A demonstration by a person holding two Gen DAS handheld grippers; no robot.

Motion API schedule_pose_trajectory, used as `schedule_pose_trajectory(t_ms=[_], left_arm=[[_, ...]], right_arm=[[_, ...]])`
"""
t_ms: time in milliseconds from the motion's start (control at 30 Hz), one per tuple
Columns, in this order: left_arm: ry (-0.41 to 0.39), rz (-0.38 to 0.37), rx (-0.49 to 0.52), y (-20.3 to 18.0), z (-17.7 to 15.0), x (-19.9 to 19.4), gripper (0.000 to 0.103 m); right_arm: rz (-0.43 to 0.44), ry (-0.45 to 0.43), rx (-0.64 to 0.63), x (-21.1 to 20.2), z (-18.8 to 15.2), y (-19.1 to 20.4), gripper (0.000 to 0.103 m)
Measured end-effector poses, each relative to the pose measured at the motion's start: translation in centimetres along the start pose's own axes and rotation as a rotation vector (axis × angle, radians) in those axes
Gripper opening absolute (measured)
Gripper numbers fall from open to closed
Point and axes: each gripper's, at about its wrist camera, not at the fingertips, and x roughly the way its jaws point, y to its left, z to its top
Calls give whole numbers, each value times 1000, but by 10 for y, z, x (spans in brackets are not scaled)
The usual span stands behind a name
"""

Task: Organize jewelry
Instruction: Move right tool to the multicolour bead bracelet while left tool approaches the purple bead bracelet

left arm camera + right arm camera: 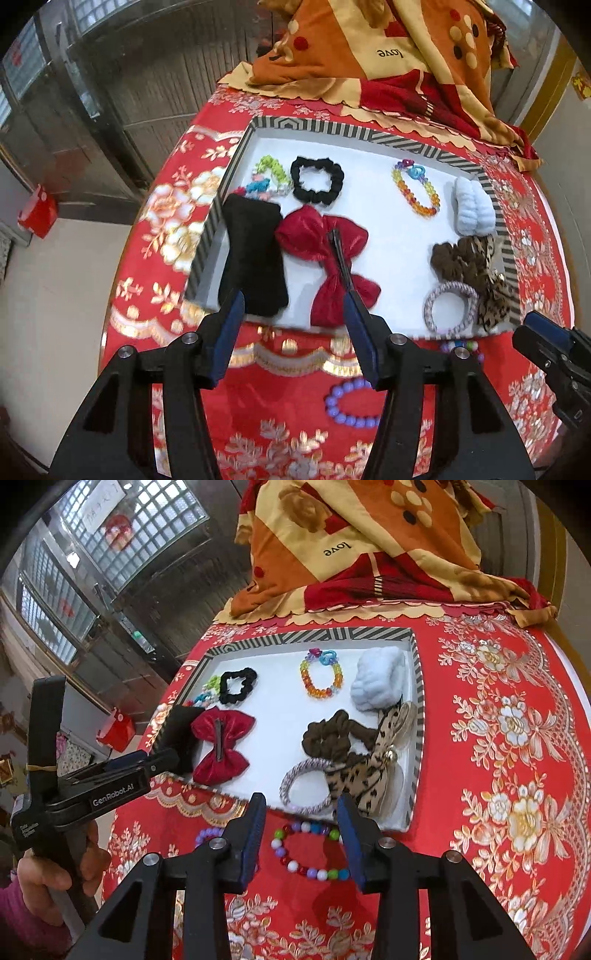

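While both claws gape, purple bracelet (351, 402) clear leftward, multicolour bracelet (310, 853) rightward

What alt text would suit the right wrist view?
The open right gripper hovers over a multicolored bead bracelet on a red floral tablecloth, just outside a striped tray of hair accessories. The left gripper reaches toward the tray's left edge.

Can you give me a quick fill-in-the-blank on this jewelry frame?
1. The multicolored bead bracelet lies on the tablecloth, between the open fingers of the ____ gripper.
2. The purple bead bracelet lies ____ the striped tray.
3. Inside the tray, the black scrunchie sits next to a ____ velvet bow.

Missing words: right; outside; red
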Motion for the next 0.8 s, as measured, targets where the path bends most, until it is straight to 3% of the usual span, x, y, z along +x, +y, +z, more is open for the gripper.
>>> schedule_pose_trajectory(t_ms=[300, 533, 600, 700, 800], left_arm=[[-6, 25, 47, -4, -38, -19, 55], [-14, 15, 64, -7, -61, -33, 55], [-24, 26, 64, -8, -67, -38, 55], [-22, 28, 54, -7, -74, -42, 55], [-22, 42, 52, -9, -81, -45, 55]], right_arm=[[11, 1, -4, -12, -27, 3, 38], [-31, 7, -26, -17, -47, 2, 38], [-27, 15, -22, -18, -52, 0, 42], [-28, 19, -25, -22, -59, -2, 58], [-32, 22, -39, -26, -65, -1, 60]])
